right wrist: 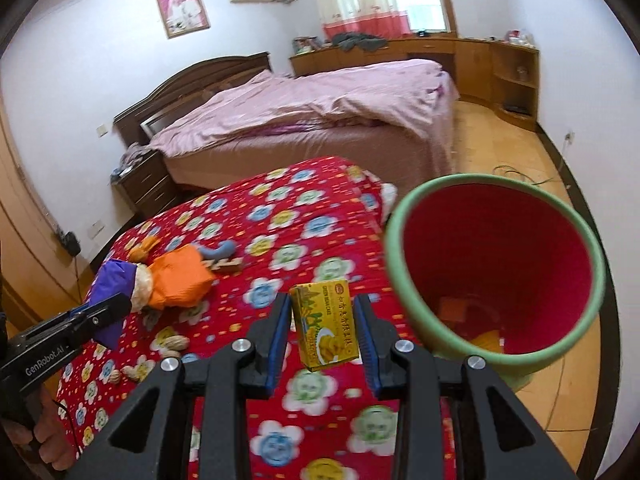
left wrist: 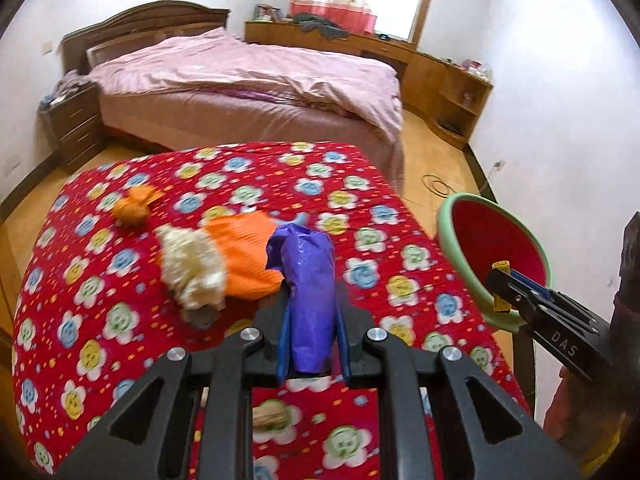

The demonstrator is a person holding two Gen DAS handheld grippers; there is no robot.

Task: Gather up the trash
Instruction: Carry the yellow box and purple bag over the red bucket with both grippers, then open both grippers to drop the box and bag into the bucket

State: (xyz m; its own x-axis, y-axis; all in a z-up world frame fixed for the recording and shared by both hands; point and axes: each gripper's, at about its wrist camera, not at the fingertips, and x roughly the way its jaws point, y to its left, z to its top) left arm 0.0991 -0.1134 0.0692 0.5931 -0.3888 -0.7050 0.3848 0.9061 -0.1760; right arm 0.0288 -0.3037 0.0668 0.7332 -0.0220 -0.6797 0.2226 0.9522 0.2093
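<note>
The left gripper (left wrist: 312, 280) is nearly closed, its blue pads clamped on a crumpled purple bag (left wrist: 310, 300) that stands up between them; the right gripper (right wrist: 323, 328) is part open, its pads pinching a small yellow box (right wrist: 323, 326) by its sides, held upright. Both hang over a table under a red flowered cloth (right wrist: 280, 216); the bin (right wrist: 496, 272), red inside with a green rim, is tilted toward the camera just off the table's right edge, some scraps lying at its bottom; the box is just left of its rim. Toward the table's left side lie an orange bag (left wrist: 244, 260) and a pale crumpled wad (left wrist: 192, 272) touching it; a smaller orange scrap (left wrist: 134, 208) sits nearer the far-left corner; nut shells (right wrist: 176, 342) lie near the near edge.
</note>
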